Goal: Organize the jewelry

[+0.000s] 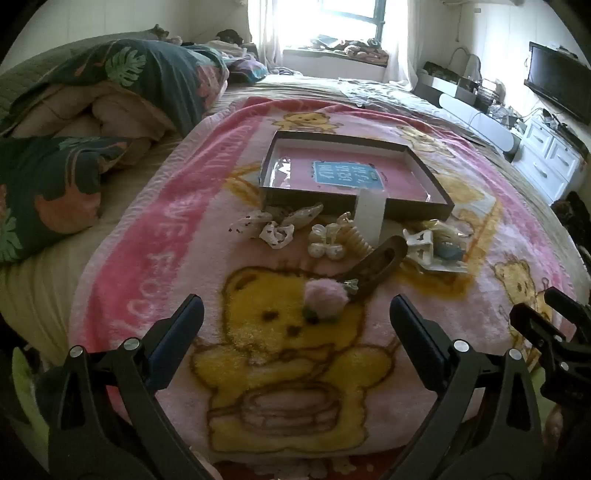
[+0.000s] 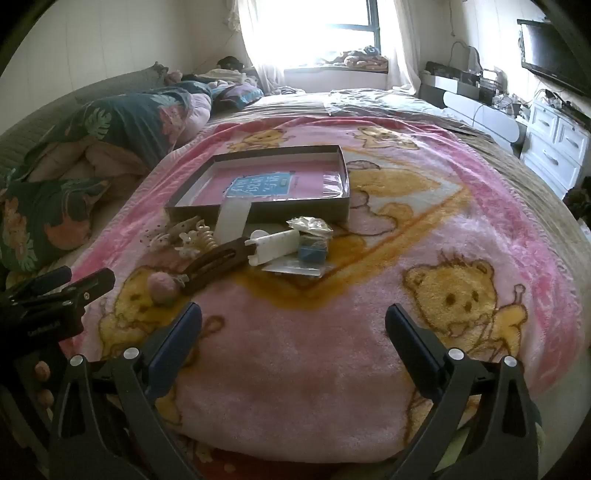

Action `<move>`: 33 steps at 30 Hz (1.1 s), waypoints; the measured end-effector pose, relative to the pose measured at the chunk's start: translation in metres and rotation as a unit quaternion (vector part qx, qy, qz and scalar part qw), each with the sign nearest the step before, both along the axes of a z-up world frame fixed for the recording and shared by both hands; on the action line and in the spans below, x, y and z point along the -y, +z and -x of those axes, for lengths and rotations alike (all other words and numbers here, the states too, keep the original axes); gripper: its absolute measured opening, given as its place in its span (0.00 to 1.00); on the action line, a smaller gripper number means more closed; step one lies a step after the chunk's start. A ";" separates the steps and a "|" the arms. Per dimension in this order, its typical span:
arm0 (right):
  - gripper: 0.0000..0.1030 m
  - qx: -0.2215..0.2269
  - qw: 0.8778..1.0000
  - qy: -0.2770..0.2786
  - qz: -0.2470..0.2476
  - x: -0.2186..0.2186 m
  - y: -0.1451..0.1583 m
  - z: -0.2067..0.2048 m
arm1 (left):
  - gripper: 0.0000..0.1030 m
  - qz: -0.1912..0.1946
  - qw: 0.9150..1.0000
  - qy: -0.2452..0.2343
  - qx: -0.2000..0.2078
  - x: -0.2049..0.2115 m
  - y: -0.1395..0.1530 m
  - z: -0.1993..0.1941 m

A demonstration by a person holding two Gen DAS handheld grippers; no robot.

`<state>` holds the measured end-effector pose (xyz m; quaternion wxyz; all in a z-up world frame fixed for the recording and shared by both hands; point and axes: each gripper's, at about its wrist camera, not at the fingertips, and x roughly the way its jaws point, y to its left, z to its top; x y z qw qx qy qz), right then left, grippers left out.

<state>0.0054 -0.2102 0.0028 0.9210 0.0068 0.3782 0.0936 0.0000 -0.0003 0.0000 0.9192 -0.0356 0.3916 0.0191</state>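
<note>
A shallow box (image 1: 417,157) with a pink bottom and blue label lies on the pink bear blanket (image 1: 162,236); it also shows in the right wrist view (image 2: 341,162). In front of it lies a pile of hair accessories: a pink pompom clip (image 1: 325,295), a brown hair clip (image 1: 380,267), pearl clips (image 1: 327,245), a bow (image 1: 277,225) and a white clip (image 2: 275,245). My left gripper (image 1: 295,317) is open and empty just before the pompom. My right gripper (image 2: 293,325) is open and empty over bare blanket, to the right of the pile.
A folded dark leaf-print duvet and pillow (image 1: 110,92) lie at the left of the bed. White drawers (image 1: 550,162) and a TV (image 1: 557,81) stand at the right. A window (image 1: 347,18) is at the far end.
</note>
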 end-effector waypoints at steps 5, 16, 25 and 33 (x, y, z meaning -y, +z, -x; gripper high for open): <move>0.96 0.000 1.000 0.000 0.000 0.000 0.000 0.000 | 0.92 0.001 1.000 0.000 0.000 0.000 0.000 0.000; 0.96 0.002 1.000 0.000 0.000 0.000 0.001 0.001 | 0.92 0.000 1.000 -0.001 0.002 0.000 0.000 0.000; 0.96 0.002 1.000 0.000 0.001 -0.001 0.001 0.001 | 0.92 0.000 1.000 -0.001 0.002 0.000 0.000 0.000; 0.96 0.002 1.000 0.000 0.001 -0.002 0.002 0.001 | 0.92 0.000 1.000 -0.001 0.003 0.000 0.000 0.000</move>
